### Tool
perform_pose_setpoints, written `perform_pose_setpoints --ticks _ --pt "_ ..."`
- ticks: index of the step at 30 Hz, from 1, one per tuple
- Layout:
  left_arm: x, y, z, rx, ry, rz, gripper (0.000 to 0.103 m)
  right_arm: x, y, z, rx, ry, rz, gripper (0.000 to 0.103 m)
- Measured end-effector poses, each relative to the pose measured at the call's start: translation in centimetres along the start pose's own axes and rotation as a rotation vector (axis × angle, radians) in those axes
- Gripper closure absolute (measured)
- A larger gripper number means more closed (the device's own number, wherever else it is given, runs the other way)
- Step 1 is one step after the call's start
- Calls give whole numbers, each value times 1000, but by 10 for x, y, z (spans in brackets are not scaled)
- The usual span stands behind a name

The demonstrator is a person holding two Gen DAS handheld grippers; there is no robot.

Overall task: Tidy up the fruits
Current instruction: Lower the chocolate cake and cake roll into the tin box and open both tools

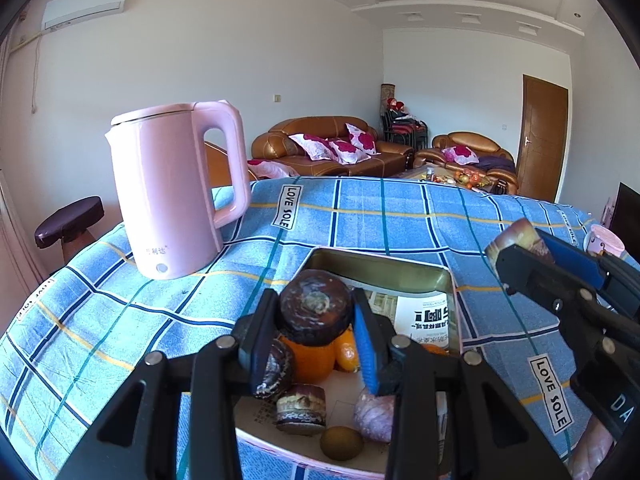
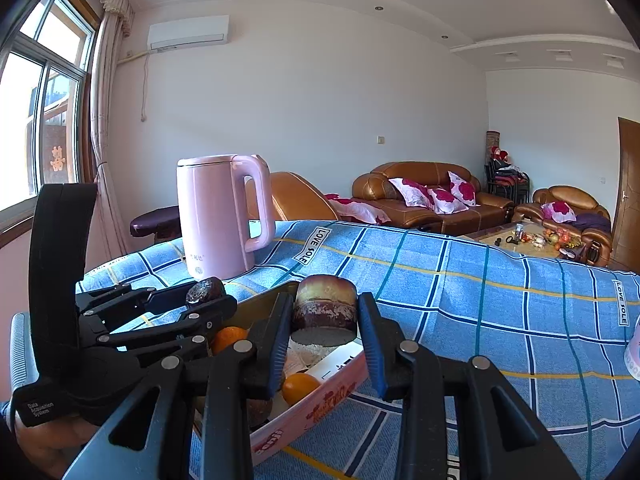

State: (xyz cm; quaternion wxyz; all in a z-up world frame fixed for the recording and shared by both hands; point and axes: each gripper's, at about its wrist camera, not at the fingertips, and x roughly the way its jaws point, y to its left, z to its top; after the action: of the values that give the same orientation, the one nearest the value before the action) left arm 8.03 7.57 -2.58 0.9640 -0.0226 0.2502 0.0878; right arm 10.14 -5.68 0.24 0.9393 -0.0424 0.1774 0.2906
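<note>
Left tool clamps a dark round chocolate-coated cake above the pink rectangular tin tray; right tool clamps a tan-topped cake. Lower both slowly; release clear of oranges.

I see a pink box lying open on the blue checked cloth, with printed paper on its floor. Inside are an orange, a smaller orange fruit touching it, a brown kiwi near the front wall, and a pale purple round thing just beside the kiwi. Two dark chocolate cakes sit in there too. One round dark cake is up above the box. Another cake, golden on top and dark below, is up over the box's right edge.
</note>
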Motion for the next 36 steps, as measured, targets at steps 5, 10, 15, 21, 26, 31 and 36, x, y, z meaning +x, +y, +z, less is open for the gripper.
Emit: perform_pose_setpoints --ticks 5,10,15,21,26,31,36 --pt "3 5 -3 0 17 11 65 8 9 2 -6 5 16 67" --pt "9 7 -7 5 45 9 65 21 16 1 -15 38 24 67" --pt "14 8 -10 9 68 10 64 38 17 -6 -10 97 23 67" --pt "24 6 -15 27 109 13 63 57 21 -15 -28 183 37 67" --pt "24 4 -15 37 113 22 63 67 18 -22 -18 243 37 67" --pt "24 10 -16 16 125 15 50 68 15 -24 -12 261 19 59" --pt "16 16 -14 -5 103 16 29 58 6 -23 20 240 15 48"
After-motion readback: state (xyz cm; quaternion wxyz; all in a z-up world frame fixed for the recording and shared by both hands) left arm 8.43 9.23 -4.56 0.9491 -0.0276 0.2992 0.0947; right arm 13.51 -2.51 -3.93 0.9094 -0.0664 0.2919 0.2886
